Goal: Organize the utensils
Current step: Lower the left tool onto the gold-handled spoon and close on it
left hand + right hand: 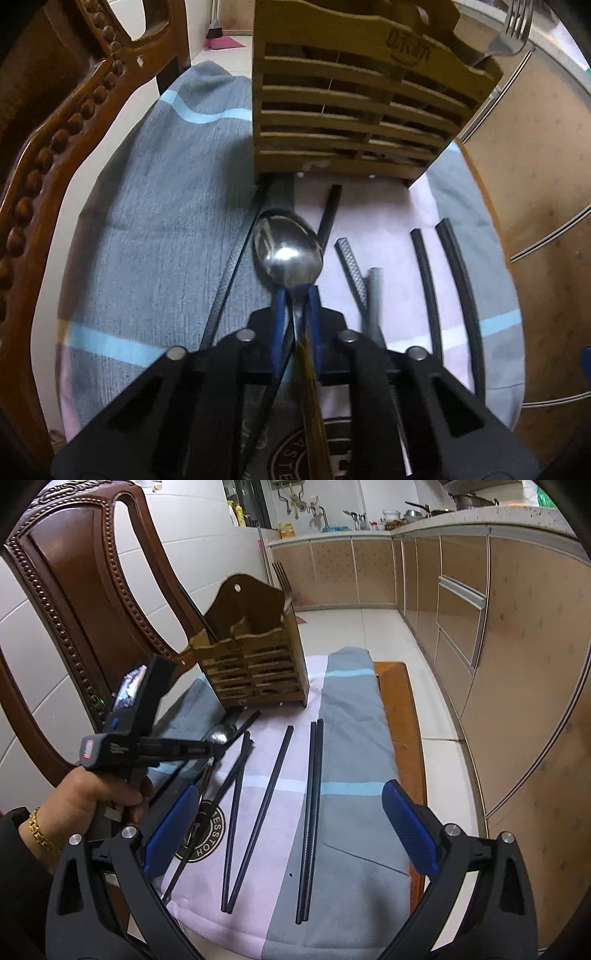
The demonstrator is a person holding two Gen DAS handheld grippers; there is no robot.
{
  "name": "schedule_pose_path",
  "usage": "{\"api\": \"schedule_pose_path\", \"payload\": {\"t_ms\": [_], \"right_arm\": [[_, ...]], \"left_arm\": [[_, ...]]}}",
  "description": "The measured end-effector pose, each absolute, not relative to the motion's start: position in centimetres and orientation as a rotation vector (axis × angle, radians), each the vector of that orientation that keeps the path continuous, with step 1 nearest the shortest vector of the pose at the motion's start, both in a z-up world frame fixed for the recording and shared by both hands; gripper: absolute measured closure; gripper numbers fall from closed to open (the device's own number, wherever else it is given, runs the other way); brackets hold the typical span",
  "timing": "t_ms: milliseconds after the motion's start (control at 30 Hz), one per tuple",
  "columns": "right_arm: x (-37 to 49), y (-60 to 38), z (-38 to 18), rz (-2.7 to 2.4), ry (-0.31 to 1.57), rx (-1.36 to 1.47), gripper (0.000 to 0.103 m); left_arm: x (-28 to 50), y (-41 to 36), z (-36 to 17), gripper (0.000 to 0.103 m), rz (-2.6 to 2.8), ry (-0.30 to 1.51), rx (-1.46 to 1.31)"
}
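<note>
Here the left hand-held gripper (295,295) pinches the spoon (288,254) before the rack (354,110), handle hidden; the right hand-held gripper (291,834) gapes empty.

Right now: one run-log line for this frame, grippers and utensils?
left gripper: shut on spoon | right gripper: open, empty | chopsticks: on cloth | holder: fork inside
</note>
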State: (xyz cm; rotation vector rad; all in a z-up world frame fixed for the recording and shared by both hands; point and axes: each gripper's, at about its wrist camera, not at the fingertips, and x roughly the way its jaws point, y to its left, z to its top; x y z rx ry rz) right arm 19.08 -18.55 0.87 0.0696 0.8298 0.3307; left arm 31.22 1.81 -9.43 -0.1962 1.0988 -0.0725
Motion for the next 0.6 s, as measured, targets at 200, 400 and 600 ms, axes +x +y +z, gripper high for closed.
{"api": "schedule_pose_path", "payload": {"t_ms": [200,400,600], "right_arm": [[20.8,-18.3,-1.1,0.297,0.896,0.047,0.006],[22.5,-18.5,-2.6,0.258,0.935,0.070,0.006],[22.4,-17.4,-2.5,0.284,0.934,0.067,0.006]], "left_arm": [[29.3,2.6,-6.7,0.097,-0.128,1.008,-0.219],[28.4,3.7,-6.1,0.086,-0.124,1.031,-0.238],[30.8,4.0,-9.1,0.058,-0.077,1.088,-0.213]]}}
